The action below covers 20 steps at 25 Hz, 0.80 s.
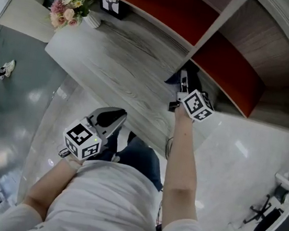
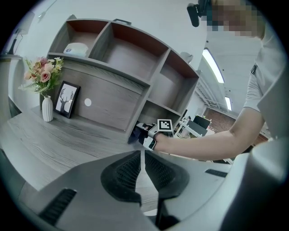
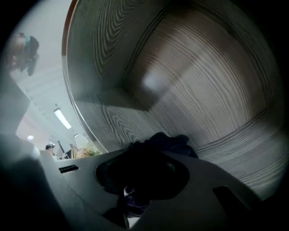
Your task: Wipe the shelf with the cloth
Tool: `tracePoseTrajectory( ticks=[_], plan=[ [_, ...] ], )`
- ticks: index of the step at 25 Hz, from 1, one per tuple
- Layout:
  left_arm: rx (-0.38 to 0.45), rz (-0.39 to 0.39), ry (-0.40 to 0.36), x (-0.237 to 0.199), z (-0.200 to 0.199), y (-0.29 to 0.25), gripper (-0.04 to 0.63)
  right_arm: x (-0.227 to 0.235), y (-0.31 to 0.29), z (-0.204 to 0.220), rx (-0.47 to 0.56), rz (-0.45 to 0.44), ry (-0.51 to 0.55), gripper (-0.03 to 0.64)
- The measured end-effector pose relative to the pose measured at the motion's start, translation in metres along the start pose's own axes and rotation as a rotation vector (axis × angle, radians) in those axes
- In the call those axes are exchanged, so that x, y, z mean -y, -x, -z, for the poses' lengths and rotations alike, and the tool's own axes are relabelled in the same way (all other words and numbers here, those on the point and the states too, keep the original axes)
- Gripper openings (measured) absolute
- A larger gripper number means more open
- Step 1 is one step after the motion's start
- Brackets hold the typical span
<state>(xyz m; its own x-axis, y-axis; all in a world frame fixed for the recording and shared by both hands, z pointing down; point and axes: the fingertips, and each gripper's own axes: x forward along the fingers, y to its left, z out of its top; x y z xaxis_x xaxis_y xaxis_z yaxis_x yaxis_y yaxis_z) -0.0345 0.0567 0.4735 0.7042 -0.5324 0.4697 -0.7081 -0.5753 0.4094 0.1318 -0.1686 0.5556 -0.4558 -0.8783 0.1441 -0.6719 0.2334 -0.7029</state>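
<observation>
Right gripper view alone: right tongs [image 3: 142, 167] pinching the dark blue cloth [image 3: 174, 142], inside a wood-grain shelf compartment. Left gripper view alone: left tongs [image 2: 141, 158] pressed together, nothing in them. The shelf [image 2: 149, 83] has three upper compartments, and the cloth is at the mouth of a lower one. Grey wood-grain tabletop [image 2: 58, 140]. Head view: glossy pale floor [image 1: 235, 145]. Count: one flower vase [image 2: 47, 107], one framed deer picture [image 2: 67, 100], one cloth, two tongs.
</observation>
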Motion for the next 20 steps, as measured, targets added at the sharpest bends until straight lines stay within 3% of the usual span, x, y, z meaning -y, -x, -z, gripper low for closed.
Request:
tracePoseTrajectory(
  ticks=[9, 13, 20],
  plan=[
    [-0.004, 0.026, -0.020, 0.006, -0.006, -0.008, 0.018, -0.060, 0.019, -0.053, 0.153, -0.236, -0.035, 0.086],
    [-0.009, 0.031, -0.020, 0.007, -0.005, -0.011, 0.018, -0.056, 0.014, -0.060, 0.187, -0.234, -0.073, 0.086],
    [-0.016, 0.023, -0.012, 0.004, -0.004, -0.011, 0.018, -0.022, -0.013, -0.072, 0.188, -0.120, -0.078, 0.086]
  ],
)
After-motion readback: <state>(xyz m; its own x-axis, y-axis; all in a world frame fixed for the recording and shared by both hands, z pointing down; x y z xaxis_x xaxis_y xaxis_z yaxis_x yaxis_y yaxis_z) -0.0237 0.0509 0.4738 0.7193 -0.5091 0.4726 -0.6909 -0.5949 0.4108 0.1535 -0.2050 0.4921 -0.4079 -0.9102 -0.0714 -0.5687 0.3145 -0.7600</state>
